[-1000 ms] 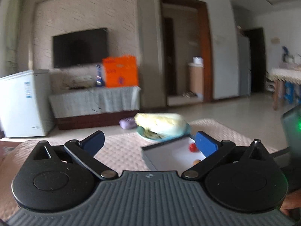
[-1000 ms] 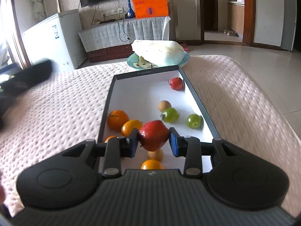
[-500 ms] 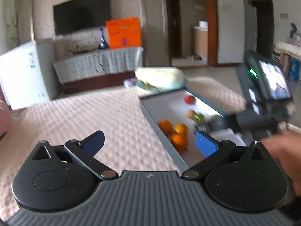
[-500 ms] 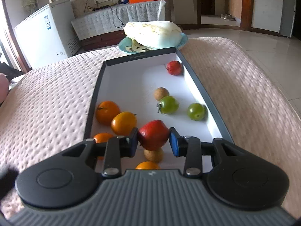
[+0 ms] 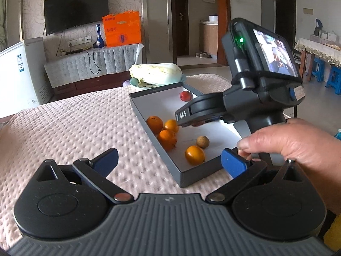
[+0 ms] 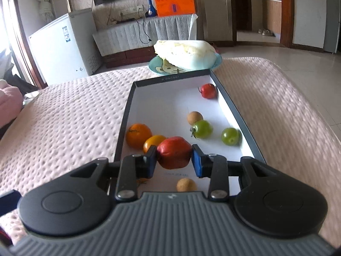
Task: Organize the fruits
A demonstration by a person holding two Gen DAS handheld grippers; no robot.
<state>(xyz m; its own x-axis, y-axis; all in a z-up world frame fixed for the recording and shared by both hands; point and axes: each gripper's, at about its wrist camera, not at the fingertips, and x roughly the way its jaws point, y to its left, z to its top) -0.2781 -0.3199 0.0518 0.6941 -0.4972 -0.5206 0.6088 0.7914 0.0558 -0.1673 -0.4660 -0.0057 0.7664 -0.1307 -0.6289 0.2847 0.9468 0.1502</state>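
A shallow grey tray (image 6: 127, 108) with a white floor lies on the pink quilted table. My right gripper (image 6: 173, 160) is shut on a red tomato (image 6: 173, 152), held above the tray's near half. In the tray lie oranges (image 6: 138, 135), two green tomatoes (image 6: 202, 129), brown longans (image 6: 194, 117) and a small red tomato (image 6: 208, 90) at the far right corner. In the left wrist view my left gripper (image 5: 168, 162) is open and empty, low over the table at the tray's (image 5: 181, 173) near left corner. The right gripper body (image 5: 245, 85) hides the tray's right side there.
A blue plate (image 6: 155, 67) with a cabbage (image 6: 187, 53) stands just behind the tray's far end. The pink quilted cloth (image 5: 74, 132) spreads to the left of the tray. A white freezer (image 6: 64, 47) and a TV stand are beyond the table.
My left gripper has tilted down and come closer, so the tray and right gripper now fill its view. My right gripper has carried the red tomato slightly forward over the tray.
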